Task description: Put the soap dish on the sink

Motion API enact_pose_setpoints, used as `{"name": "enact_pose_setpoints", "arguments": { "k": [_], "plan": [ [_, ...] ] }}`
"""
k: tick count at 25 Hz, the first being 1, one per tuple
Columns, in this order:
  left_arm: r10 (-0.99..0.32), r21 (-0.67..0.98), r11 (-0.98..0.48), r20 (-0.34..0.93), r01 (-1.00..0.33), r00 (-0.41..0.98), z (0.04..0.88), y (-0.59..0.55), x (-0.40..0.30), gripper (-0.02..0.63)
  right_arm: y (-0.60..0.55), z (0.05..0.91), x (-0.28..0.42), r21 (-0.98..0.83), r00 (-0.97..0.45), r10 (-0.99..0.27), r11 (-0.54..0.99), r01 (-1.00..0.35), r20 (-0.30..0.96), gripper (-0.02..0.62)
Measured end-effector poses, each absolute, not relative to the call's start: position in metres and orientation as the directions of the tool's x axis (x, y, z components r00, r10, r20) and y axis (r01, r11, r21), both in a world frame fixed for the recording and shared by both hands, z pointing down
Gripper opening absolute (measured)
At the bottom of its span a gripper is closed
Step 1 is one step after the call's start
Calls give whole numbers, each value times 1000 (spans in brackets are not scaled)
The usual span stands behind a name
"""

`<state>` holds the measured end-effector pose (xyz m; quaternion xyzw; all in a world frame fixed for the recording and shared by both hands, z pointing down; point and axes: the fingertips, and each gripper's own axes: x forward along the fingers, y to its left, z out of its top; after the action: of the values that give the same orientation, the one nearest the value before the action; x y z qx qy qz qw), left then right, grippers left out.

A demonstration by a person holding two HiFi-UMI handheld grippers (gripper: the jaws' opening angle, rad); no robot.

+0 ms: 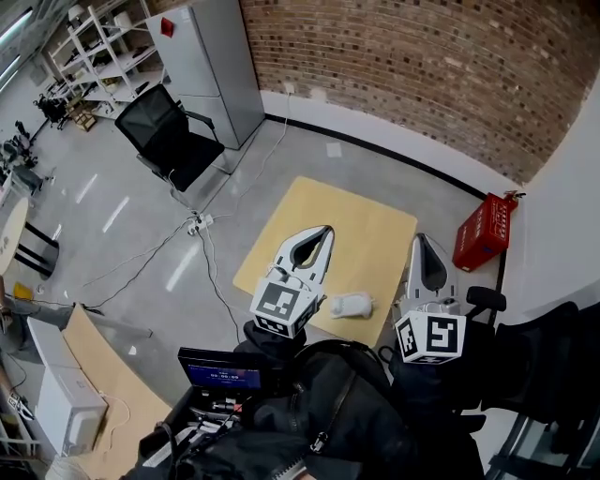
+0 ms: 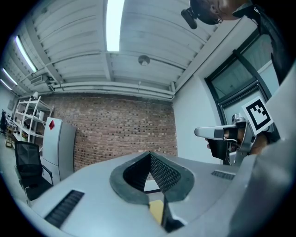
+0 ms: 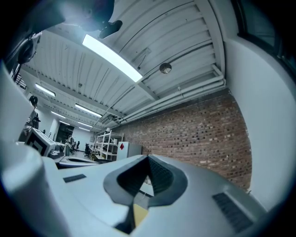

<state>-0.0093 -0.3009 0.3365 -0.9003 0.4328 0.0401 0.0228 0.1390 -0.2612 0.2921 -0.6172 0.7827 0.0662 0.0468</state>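
1. Soap dish is sitting in neither grip: the left gripper and the right gripper are both clenching shut on nothing.
2. It is lying on the yellow board, between the grippers in the head view.
3. It is looking small, light, rigid and probably slippery; pinching across its rim is seeming safest.
4. No sink is showing.

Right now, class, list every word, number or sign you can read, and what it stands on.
No text is readable.
Small screen: blue display, characters too small to read.
Red diamond sign on grey cabinet: no legible print.
Left marker cube, right marker cube: patterns, no words.
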Motion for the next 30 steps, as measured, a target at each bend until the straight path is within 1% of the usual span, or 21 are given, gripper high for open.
{"name": "enact_pose_setpoints", "arguments": {
  "k": [30],
  "plan": [
    [-773,10,-634,-47,-773,633,357,-315,-12,2,-271,299,136,16,-218,-964,218,-976,-155,5]
  ]
}}
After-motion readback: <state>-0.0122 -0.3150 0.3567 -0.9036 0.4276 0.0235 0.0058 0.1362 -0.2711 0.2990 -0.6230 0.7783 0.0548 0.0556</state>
